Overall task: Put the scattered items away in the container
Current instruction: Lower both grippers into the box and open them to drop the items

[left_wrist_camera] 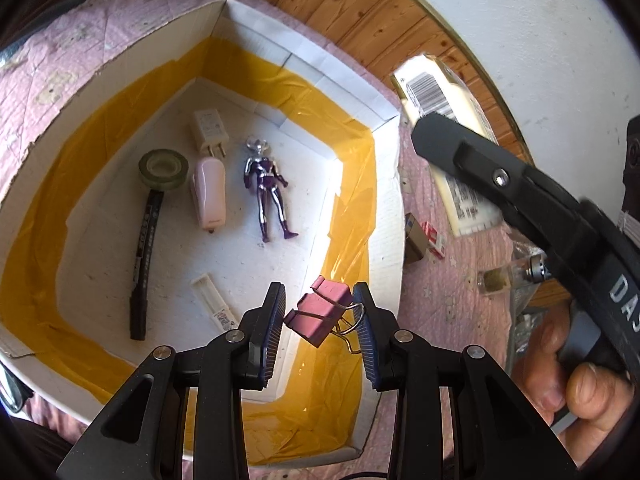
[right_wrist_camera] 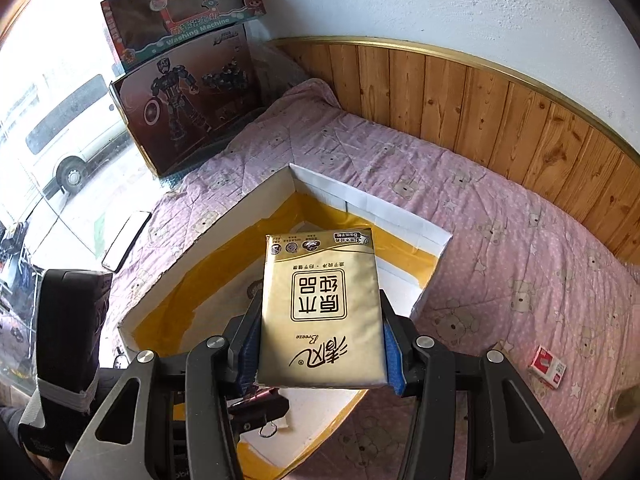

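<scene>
Left gripper (left_wrist_camera: pixel 320 316): pinching a pink clip (left_wrist_camera: pixel 320 309) over the box (left_wrist_camera: pixel 394 216).
Right gripper (right_wrist_camera: pixel 320 334): squeezing a gold tissue pack (right_wrist_camera: pixel 320 304).

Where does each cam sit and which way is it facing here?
Left wrist: on the left gripper, looking down into the white box; its fingers hold a pink binder clip; a hand on the right gripper shows.
Right wrist: on the right gripper, angled down over the box toward the wall; its fingers hold a gold tissue pack.
Shared: box, tissue pack, small red box, pink quilt.
</scene>
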`<control>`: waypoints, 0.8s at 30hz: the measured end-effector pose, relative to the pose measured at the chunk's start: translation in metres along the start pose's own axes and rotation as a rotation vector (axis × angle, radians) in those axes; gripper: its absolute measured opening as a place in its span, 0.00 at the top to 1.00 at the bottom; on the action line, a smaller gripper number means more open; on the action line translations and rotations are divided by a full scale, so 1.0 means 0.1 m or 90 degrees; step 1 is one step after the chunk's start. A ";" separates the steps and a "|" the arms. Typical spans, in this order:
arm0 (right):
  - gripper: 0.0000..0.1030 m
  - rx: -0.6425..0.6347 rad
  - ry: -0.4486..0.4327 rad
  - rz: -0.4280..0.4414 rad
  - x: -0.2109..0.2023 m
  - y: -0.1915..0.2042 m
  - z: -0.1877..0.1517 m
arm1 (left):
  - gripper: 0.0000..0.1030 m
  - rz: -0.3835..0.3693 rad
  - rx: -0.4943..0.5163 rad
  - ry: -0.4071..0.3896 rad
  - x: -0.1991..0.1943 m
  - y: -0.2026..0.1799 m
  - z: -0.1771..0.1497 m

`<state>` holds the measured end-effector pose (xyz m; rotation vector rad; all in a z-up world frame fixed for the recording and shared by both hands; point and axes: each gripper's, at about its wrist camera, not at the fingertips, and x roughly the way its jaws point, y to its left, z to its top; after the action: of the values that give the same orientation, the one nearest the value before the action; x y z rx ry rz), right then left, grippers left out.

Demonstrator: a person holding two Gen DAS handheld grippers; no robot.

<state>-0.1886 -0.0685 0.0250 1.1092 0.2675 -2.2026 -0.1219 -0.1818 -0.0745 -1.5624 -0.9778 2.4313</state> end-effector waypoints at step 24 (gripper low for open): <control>0.47 -0.129 0.110 -0.099 0.95 -0.20 0.24 | 0.56 0.013 -0.025 0.028 0.15 0.11 0.10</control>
<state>-0.2580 -0.1077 -0.0358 1.1988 0.6577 -2.1577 -0.1344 -0.1887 -0.0894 -1.6396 -1.0139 2.3934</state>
